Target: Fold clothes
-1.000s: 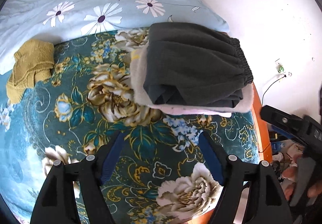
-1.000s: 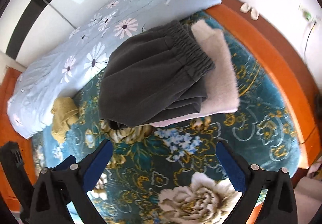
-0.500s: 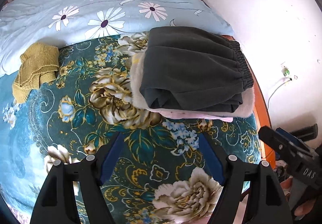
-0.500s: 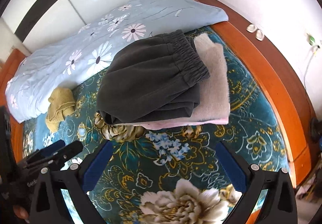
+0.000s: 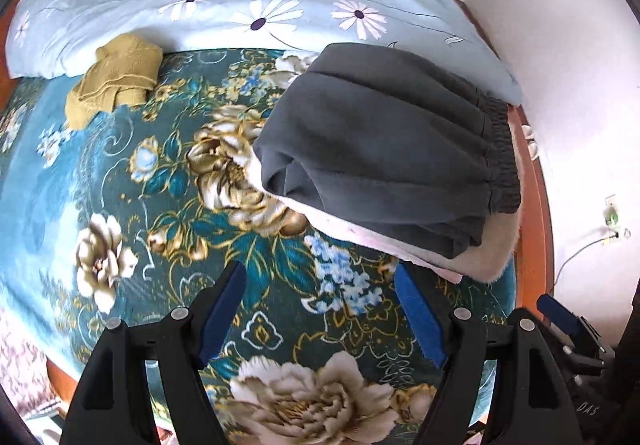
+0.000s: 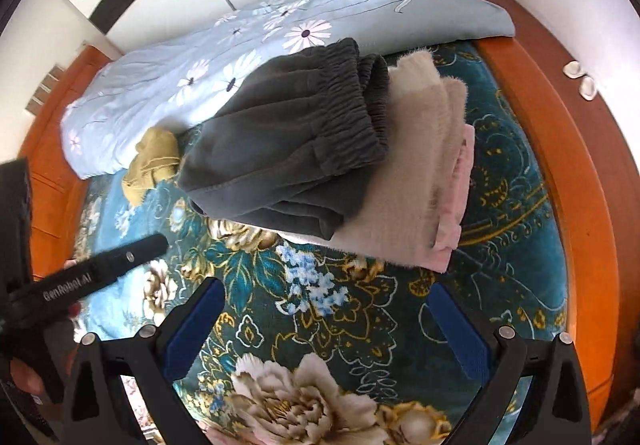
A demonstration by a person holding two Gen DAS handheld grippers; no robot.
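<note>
Both views have swung leftward since the earlier frames. Left claw (image 5: 320, 295) and right claw (image 6: 324, 309) hang spread, empty; folded dark trousers (image 5: 384, 149) top the stack, leaving the crumpled yellow garment (image 5: 116, 77) on the bed (image 5: 80, 173), probably next.

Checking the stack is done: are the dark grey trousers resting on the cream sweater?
Touching. The right wrist view shows the dark grey trousers lying directly on the cream sweater, with no gap between them.

Bright, soft daylight with faint shadows; strong fisheye bending and dark corners; slight motion blur.
</note>
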